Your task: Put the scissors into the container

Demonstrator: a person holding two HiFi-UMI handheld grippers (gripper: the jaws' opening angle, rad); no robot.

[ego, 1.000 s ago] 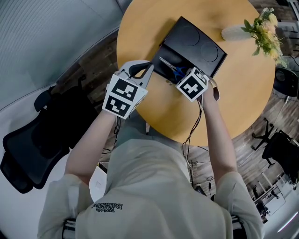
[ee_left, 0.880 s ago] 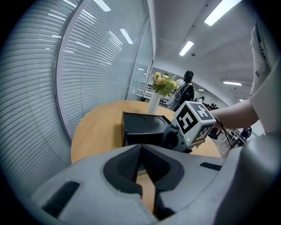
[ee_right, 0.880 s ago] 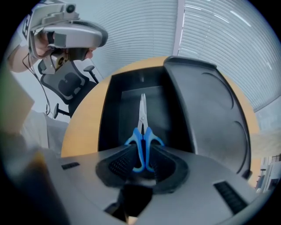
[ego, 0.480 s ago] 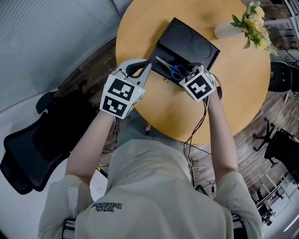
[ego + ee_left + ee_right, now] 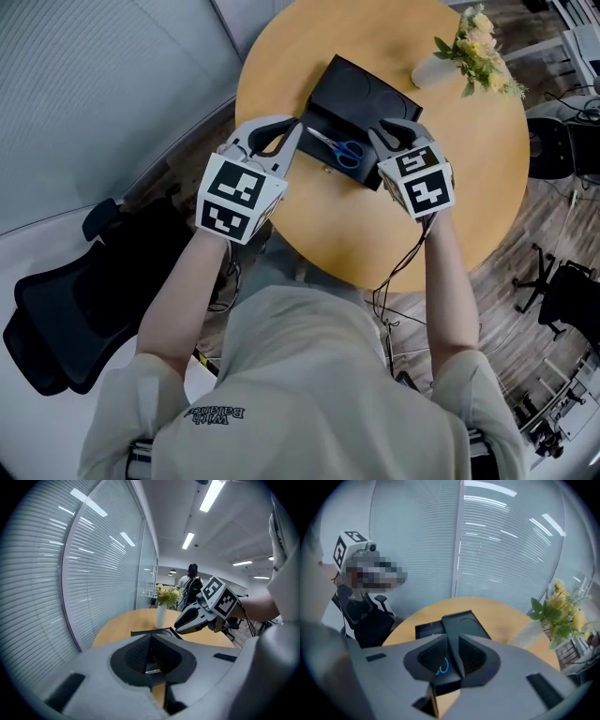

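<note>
The black container lies with its lid flat open on the round wooden table. The scissors, with blue handles, rest inside its near tray, blades pointing left. My left gripper hovers at the tray's left end, jaws shut and empty. My right gripper sits at the tray's right end, just right of the handles, also shut and empty. In the right gripper view, the blue handles show through the gap behind the closed jaws, with the container beyond. The left gripper view has its shut jaws facing the right gripper.
A white vase of yellow flowers stands at the table's back right, behind the container. A black office chair is on the floor to the left. A cable hangs from the right gripper. A person stands far off.
The right gripper has drawn back from over the container toward the right. The scissors stay lying in the tray. The left gripper has hardly moved.
</note>
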